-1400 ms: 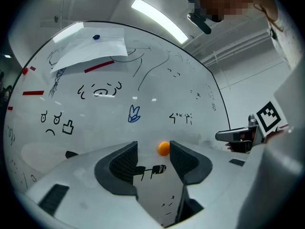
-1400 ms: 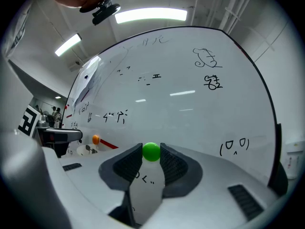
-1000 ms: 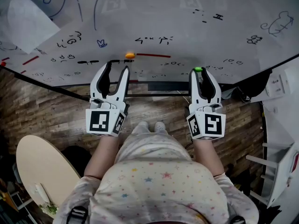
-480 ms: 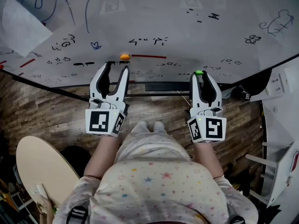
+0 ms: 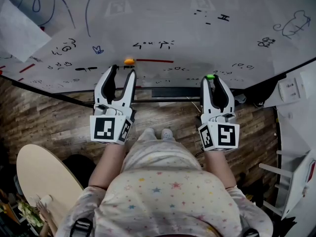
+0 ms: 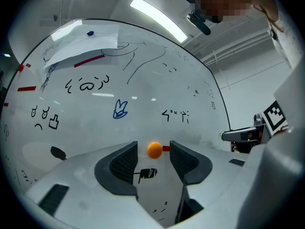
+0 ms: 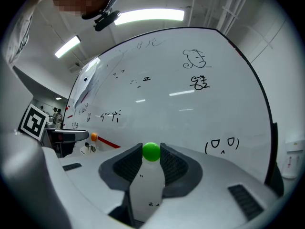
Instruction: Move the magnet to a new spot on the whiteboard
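Two claws, one per hand, both aimed at whiteboard (image 5: 173,28).

Item: left claw (image 5: 123,71). Jaws apart, clamped on nothing. Points at orange magnet (image 6: 154,150), which shows in the gap between the jaw tips but lies beyond them, stuck to the board and untouched.

Item: right claw (image 5: 210,79). Jaws closed on green magnet (image 7: 152,151), a small ball pinched at the very tips. Sits close to the whiteboard's lower edge, right of centre. Contact between ball and board surface not discernible.

Item: orange magnet. Lower middle of whiteboard, at the left end of red strip (image 5: 158,60); touching or just beside it, not discernible which. Well apart from green magnet, off to its left.

Item: whiteboard. Scattered with black scribbles and small drawings. Blue doodle (image 5: 98,49) up and to the left of orange magnet. Paper sheet (image 5: 17,31) at the upper left corner, overlapping the board's edge.

Surroundings, head view: wood-plank floor (image 5: 54,122) under the board's lower edge; round beige table (image 5: 44,177) at lower left, well apart from both claws.
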Demonstrator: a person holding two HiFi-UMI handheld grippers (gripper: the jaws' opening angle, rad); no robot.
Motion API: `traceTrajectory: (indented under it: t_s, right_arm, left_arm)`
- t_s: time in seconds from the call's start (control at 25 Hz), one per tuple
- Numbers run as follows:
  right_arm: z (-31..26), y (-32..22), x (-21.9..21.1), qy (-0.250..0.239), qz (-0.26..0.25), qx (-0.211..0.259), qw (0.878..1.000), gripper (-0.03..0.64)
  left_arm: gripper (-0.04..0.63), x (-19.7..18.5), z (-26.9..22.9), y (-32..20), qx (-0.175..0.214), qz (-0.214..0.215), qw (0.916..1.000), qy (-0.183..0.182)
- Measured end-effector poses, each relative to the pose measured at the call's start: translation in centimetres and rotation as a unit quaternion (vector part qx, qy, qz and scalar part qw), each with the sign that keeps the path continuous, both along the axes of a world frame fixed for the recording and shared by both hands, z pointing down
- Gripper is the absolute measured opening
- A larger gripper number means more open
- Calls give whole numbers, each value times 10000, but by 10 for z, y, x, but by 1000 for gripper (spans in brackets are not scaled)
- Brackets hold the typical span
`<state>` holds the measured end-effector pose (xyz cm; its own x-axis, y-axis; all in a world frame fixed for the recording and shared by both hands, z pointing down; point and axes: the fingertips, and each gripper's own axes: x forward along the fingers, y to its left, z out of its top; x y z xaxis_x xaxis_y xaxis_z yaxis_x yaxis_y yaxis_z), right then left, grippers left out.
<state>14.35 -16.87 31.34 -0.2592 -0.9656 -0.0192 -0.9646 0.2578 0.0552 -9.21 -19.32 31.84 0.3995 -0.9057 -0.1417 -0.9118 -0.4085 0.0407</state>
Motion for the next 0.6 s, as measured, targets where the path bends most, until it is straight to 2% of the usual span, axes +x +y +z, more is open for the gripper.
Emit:
traceTrajectory:
  t_s: [0.6]
  right_arm:
    - [0,-10,1,16,-88,-36,10000,115]
  left_arm:
    - [190,2,1,-9,13,-24,10000,-12]
